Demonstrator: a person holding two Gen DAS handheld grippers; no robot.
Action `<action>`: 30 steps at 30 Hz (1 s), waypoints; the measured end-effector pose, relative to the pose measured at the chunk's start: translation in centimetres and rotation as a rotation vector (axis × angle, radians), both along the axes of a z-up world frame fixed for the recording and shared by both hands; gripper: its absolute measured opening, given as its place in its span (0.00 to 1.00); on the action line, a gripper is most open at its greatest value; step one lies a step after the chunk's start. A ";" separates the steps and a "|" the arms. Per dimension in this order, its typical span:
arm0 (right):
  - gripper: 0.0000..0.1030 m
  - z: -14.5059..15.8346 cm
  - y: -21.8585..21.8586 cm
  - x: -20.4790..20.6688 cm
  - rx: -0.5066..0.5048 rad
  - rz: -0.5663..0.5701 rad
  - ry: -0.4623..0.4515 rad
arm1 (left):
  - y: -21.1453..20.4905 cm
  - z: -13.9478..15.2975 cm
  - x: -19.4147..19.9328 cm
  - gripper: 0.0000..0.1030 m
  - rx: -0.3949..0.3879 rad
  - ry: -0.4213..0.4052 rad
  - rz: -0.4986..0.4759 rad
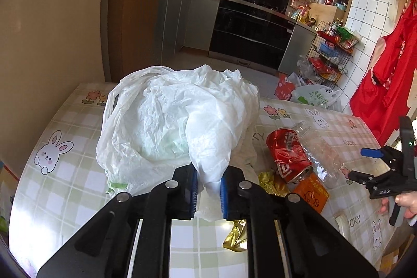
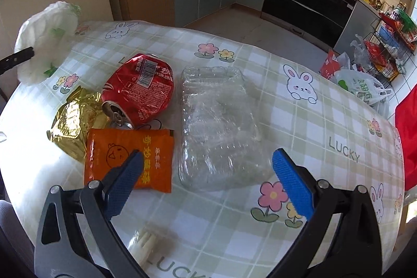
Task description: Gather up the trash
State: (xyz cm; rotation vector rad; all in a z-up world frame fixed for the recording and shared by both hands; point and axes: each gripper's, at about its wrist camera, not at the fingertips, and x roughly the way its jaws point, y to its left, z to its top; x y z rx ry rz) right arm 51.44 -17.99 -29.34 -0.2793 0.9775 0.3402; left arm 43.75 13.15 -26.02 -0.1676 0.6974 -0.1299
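My left gripper (image 1: 208,186) is shut on a fold of a white plastic bag (image 1: 177,121) that lies crumpled on the table; the bag also shows in the right wrist view (image 2: 44,43). My right gripper (image 2: 206,173) is open and empty, above the table in front of a crushed clear plastic bottle (image 2: 219,127). Left of the bottle lie a crushed red can (image 2: 140,90), an orange snack packet (image 2: 130,158) and a gold foil wrapper (image 2: 70,121). The can (image 1: 286,155), bottle (image 1: 318,147) and packet (image 1: 311,194) also show in the left wrist view.
The table has a checked cloth with rabbits and flowers (image 2: 312,121). A small clear wrapper (image 2: 146,244) lies near the front edge. Behind are a kitchen floor, a black oven (image 1: 250,30), a wire rack (image 1: 331,54), bags on the floor (image 2: 359,85) and a red cloth (image 1: 385,82).
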 end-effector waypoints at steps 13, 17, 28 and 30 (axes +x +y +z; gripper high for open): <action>0.65 -1.8 10.1 1.4 -0.069 0.300 0.065 | 0.9 0.7 -6.8 0.13 -0.083 -0.041 -0.009; 0.59 -2.2 10.7 1.7 -0.084 0.312 0.078 | 1.5 0.5 -8.4 0.13 -0.098 -0.042 0.008; 0.47 -2.9 11.6 2.2 -0.119 0.300 0.106 | 2.2 1.0 -10.3 0.13 -0.129 -0.057 0.060; 0.28 -2.4 11.6 2.0 -0.105 0.301 0.094 | 2.2 1.0 -10.7 0.13 -0.139 -0.057 0.067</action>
